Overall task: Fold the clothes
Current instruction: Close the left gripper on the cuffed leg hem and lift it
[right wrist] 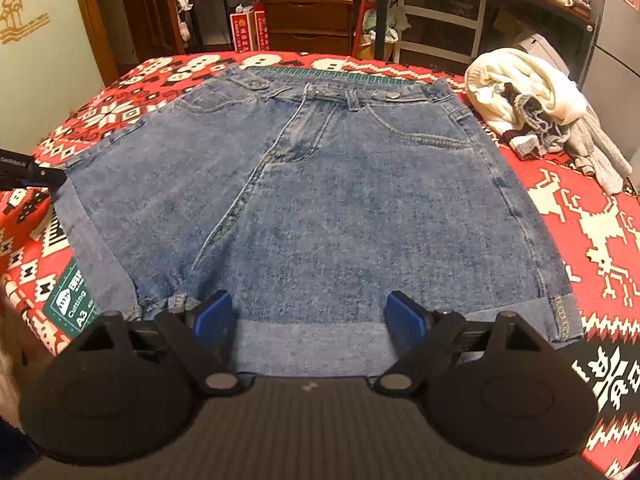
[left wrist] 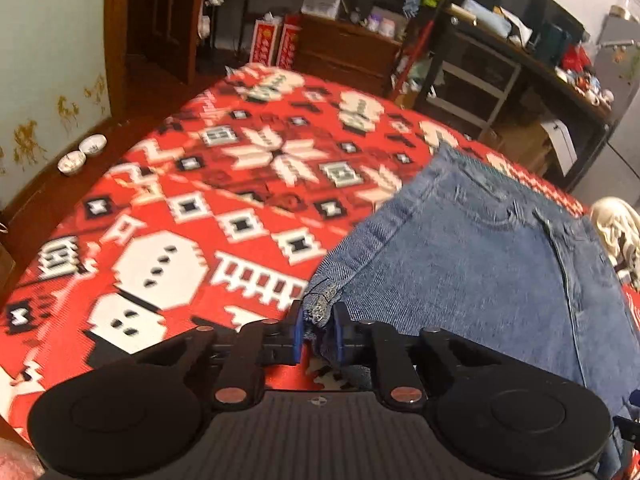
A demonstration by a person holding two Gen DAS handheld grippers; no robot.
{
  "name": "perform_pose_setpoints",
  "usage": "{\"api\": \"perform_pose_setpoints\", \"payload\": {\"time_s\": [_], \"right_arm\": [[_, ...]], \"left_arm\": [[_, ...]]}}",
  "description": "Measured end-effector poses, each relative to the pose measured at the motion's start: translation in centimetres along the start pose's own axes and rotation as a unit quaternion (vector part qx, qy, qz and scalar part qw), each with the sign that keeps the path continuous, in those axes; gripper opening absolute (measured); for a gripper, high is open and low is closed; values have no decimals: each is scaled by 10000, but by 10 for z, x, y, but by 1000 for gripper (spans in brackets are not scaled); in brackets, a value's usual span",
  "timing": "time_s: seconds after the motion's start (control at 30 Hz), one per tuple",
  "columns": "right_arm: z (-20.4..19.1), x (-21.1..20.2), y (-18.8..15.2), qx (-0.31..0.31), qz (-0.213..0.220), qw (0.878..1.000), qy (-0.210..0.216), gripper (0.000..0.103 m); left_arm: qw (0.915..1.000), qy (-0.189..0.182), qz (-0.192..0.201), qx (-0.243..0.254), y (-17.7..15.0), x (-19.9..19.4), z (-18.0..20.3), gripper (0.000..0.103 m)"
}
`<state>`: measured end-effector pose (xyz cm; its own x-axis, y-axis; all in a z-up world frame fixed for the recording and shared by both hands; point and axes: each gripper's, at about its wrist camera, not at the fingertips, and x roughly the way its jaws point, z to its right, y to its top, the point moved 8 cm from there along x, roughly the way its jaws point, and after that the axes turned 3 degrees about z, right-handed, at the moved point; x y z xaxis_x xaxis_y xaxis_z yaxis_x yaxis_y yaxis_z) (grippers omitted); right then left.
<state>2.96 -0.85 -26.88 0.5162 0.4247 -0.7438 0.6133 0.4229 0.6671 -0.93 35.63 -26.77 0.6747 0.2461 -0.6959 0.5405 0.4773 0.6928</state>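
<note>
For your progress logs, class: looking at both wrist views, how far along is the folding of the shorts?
Done: the denim shorts lie spread flat, front up, on the red patterned cloth. In hand: the left gripper is shut on the shorts' hem; the right gripper is open at the other hem, holding nothing. Left: no fold shows yet, and the white and grey clothes are piled unfolded.

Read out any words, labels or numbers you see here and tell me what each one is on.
"Cutting" and "A3": green mat under the shorts; its other print is too small to read.
"GenRobot.AI", roughly: left claw at the frame edge, small and blurred.
Red boxes by the dresser: printed characters, too blurred to read.
Shorts cuff tag: unreadable.
</note>
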Motion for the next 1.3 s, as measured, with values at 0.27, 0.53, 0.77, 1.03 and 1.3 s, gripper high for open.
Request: {"api": "perform_pose_setpoints", "payload": {"time_s": [0.27, 0.53, 0.77, 1.03, 1.3], "right_arm": [[31, -16, 22, 184, 447, 9985, -252, 77], [87, -41, 39, 559, 856, 9934, -524, 71], [144, -66, 36, 908, 1186, 9853, -824, 71], [204, -92, 17, 1453, 1436, 9716, -1198, 71], [236, -92, -1, 1919, 1441, 9632, -1207, 71]], "left_arm": [[9955, 150, 676, 646, 34, -48, 44, 12], [9821, -604, 1213, 1307, 66, -102, 148, 11], [9640, -1369, 1143, 1971, 58, -107, 271, 11], [9416, -2189, 475, 2513, 0, -75, 391, 10], [9278, -2444, -641, 2746, -73, -14, 447, 10]]}}
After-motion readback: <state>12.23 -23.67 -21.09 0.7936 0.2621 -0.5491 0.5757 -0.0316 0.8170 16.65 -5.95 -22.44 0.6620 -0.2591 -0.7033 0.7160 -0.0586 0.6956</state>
